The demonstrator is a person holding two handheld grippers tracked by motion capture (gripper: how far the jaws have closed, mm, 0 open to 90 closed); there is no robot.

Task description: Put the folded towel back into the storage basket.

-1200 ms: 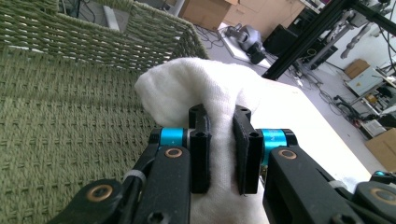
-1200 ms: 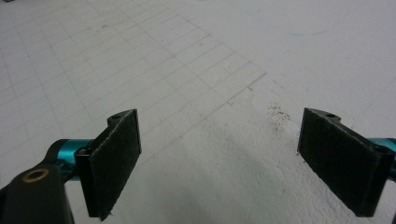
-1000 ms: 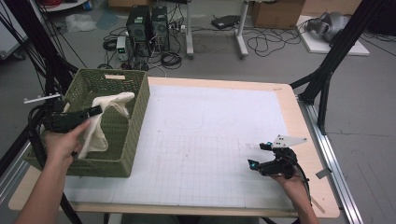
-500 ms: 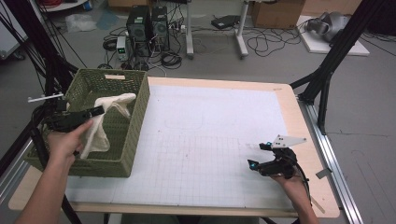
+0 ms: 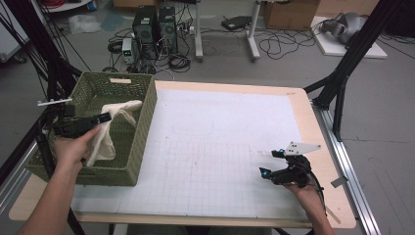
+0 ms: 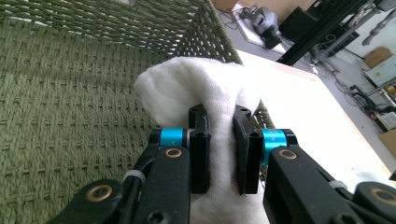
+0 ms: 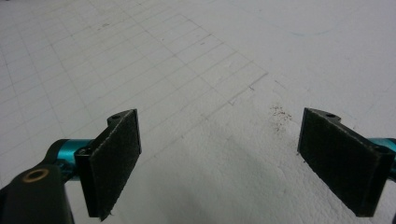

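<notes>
We see the left gripper (image 5: 100,118) held over the green woven basket (image 5: 143,132) at the left end of the table (image 5: 303,117), its jaws pinched close together on a fold of the white cloth (image 5: 110,132). In the left gripper view the two black pads (image 6: 201,149) press the cloth (image 6: 196,88) between them, with the fabric bunching up above the jaws and running down between them toward the camera; the basket's woven wall (image 6: 70,116) lies behind it. From the high view we find the cloth's upper end lifted to about the level of the basket rim, while the rest hangs down inside the basket beside the left hand (image 5: 76,147). The right gripper (image 5: 271,164) rests low over the white gridded mat (image 5: 220,147) near the table's front right corner, well apart from the basket. Its jaws stand wide apart with nothing between them, and in the right gripper view we see bare mat (image 7: 210,70) between the two pads (image 7: 116,158).
</notes>
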